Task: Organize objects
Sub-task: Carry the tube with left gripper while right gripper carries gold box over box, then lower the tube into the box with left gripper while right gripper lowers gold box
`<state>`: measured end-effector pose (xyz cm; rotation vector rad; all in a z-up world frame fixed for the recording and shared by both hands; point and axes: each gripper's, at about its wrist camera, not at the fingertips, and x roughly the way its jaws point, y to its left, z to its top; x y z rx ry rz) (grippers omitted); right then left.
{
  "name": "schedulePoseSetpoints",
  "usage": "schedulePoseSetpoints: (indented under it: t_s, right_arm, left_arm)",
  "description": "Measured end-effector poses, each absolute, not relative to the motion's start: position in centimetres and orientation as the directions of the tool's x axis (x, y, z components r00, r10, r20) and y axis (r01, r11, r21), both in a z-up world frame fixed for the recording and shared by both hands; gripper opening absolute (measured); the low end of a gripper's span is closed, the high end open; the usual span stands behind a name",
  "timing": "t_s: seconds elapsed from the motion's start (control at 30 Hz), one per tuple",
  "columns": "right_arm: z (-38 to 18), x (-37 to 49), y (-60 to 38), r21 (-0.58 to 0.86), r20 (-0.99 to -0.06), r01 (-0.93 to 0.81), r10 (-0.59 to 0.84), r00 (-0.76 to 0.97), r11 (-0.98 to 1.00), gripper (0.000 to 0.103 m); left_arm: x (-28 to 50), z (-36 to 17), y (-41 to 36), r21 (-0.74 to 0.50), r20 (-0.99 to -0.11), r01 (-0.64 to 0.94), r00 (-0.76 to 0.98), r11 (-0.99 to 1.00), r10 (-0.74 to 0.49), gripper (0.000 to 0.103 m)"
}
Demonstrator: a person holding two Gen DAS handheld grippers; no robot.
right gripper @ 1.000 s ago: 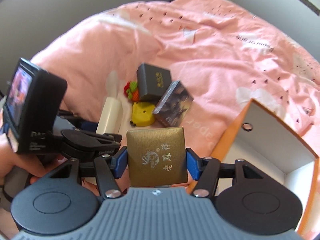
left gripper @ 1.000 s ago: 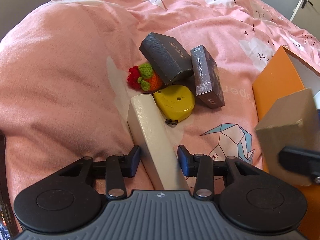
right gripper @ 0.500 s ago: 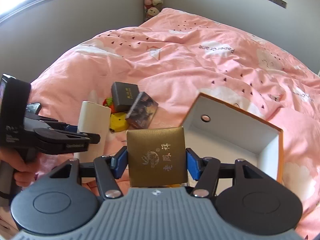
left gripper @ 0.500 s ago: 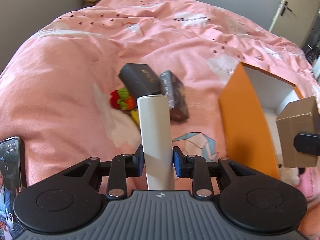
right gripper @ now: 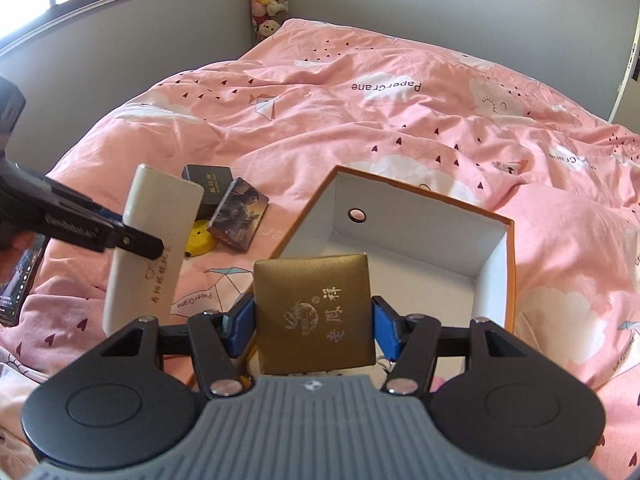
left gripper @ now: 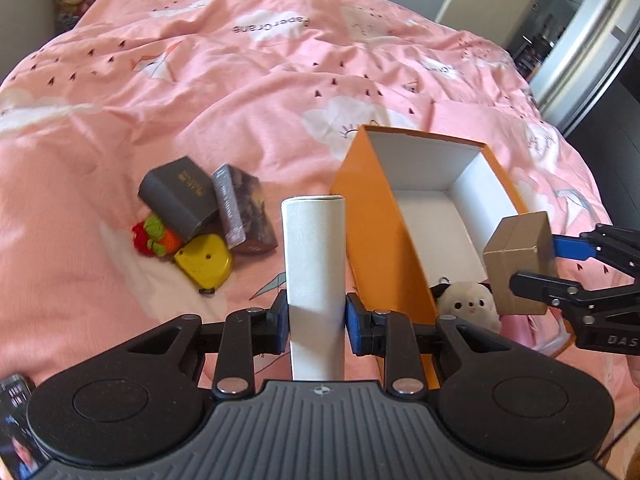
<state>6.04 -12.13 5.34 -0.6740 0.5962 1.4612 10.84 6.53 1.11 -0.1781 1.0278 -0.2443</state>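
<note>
At 9 o'clock of the orange box (left gripper: 372, 216), a pile lies on the pink duvet (left gripper: 240, 80): a crocheted toy (left gripper: 154, 236), a yellow tape measure (left gripper: 205, 260), a grey box (left gripper: 180, 196) and a dark card box (left gripper: 244, 210), 4 things touching. The left gripper (left gripper: 314, 316), its jaws just closed in, pinches a tall white box (left gripper: 314, 264) upright, clear of the bedding. At 3 o'clock, the right gripper (right gripper: 314, 322) clamps a gold box (right gripper: 314, 312) over the orange box's near end. A plush toy (left gripper: 468, 302) lies inside at 6 o'clock.
</note>
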Motion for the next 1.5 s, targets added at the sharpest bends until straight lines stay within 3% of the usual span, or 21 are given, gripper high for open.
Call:
schedulePoseSetpoints:
  t_s: [0.17,0.47,0.6,0.77,1.0,1.23,1.5]
  right_arm:
    - [5.8,7.7,-12.6,-0.053,-0.717,-0.999,0.696,0.045,0.010,0.062]
    - [7.2,11.1,-12.6,-0.161,-0.700,-0.987,0.707,0.099,-0.021,0.062]
    - [7.3,12.5,-12.5,-0.229,-0.698,-0.972,0.705,0.125,-0.055,0.062]
    - [6.7,13.6,-12.6,-0.332,-0.697,-0.935,0.701,0.153,-0.126,0.062]
    - [5.0,14.6,-12.5,-0.396,-0.699,-0.902,0.694,0.175,-0.172,0.062]
    - [3.9,15.7,-11.9,-0.373,-0.686,-0.916,0.708,0.167,-0.146,0.062]
    - [3.4,16.2,-11.0,-0.362,-0.683,-0.921,0.714,0.156,-0.145,0.062]
  left_arm:
    - [11.9,4.6,4.8,-0.217,-0.806,0.235,0.505,0.947,-0.310,0.031]
    - [13.7,9.5,-3.9,0.020,-0.766,0.593,0.527,0.805,-0.369,0.031]
    - [14.7,9.2,-8.8,0.158,-0.786,0.743,0.493,0.650,-0.373,0.032]
    - [16.5,4.8,-13.7,0.269,-0.861,0.833,0.433,0.484,-0.268,0.032]
    - [19.1,-1.0,-16.4,0.269,-0.917,0.901,0.348,0.342,-0.196,0.032]
    - [21.2,-5.7,-17.6,0.211,-0.963,0.946,0.245,0.248,-0.112,0.032]
    - [22.2,-9.1,-17.8,0.078,-0.992,0.988,0.089,0.132,-0.085,0.032]
